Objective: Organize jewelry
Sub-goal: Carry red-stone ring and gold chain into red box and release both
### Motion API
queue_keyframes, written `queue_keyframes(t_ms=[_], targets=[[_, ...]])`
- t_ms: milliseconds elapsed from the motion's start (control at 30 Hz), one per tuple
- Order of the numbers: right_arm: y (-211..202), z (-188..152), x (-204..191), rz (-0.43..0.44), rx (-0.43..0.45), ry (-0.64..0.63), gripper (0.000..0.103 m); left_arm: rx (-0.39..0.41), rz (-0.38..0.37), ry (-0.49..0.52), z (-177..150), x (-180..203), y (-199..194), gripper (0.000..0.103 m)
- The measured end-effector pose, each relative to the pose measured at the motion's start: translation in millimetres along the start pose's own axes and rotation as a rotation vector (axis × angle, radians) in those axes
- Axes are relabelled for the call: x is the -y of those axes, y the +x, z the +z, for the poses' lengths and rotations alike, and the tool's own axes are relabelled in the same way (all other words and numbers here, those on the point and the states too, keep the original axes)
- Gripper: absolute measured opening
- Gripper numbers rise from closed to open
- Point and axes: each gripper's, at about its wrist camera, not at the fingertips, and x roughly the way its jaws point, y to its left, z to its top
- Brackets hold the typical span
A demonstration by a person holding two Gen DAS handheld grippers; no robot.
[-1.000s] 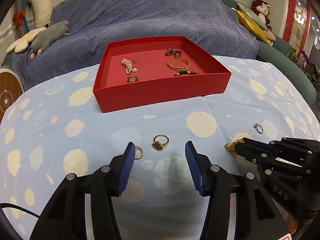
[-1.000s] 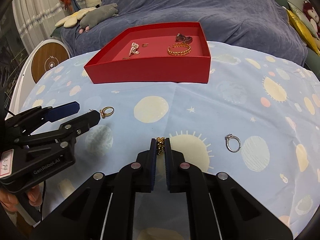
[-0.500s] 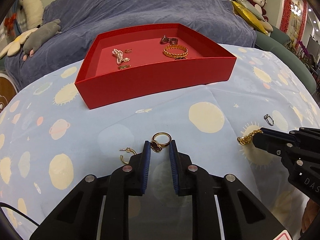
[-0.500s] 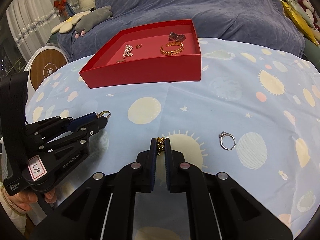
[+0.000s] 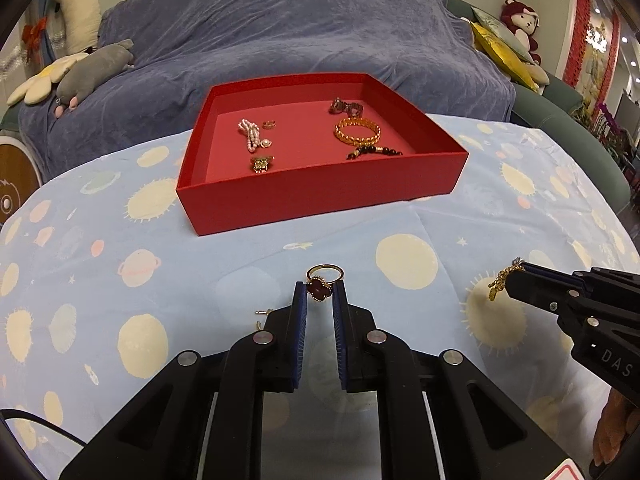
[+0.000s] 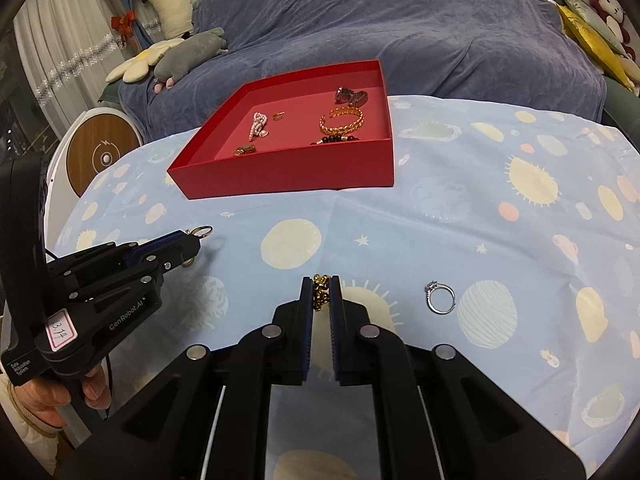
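Left gripper [image 5: 320, 300] jaws nipped on red clover ring [image 5: 319, 288] — tiny, light, stiff, slippery; hold by bezel. Right gripper [image 6: 321, 294] pinches limp gold chain [image 6: 321, 295] — both lifted above cloth, short of red tray [image 5: 320, 196].

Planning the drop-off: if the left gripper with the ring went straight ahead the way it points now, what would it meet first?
Probably the near wall of the red tray. The left gripper, shut on the clover ring, points toward it across bare tablecloth; its height is unclear, so it might clear the rim.
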Motion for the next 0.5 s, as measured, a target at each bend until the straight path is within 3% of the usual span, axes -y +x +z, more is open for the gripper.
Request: queue_keyframes(t_ms=[300,500], targets=[[-21,12,0,0.021,0.050,-0.006,0.007,0.038,-0.005,-0.047,11,-17,-34,0.011],[-33,36,-4,0.032,0.095,-0.018,0.007,0.049,0.011,-0.084,29,-29,-43,0.011]])
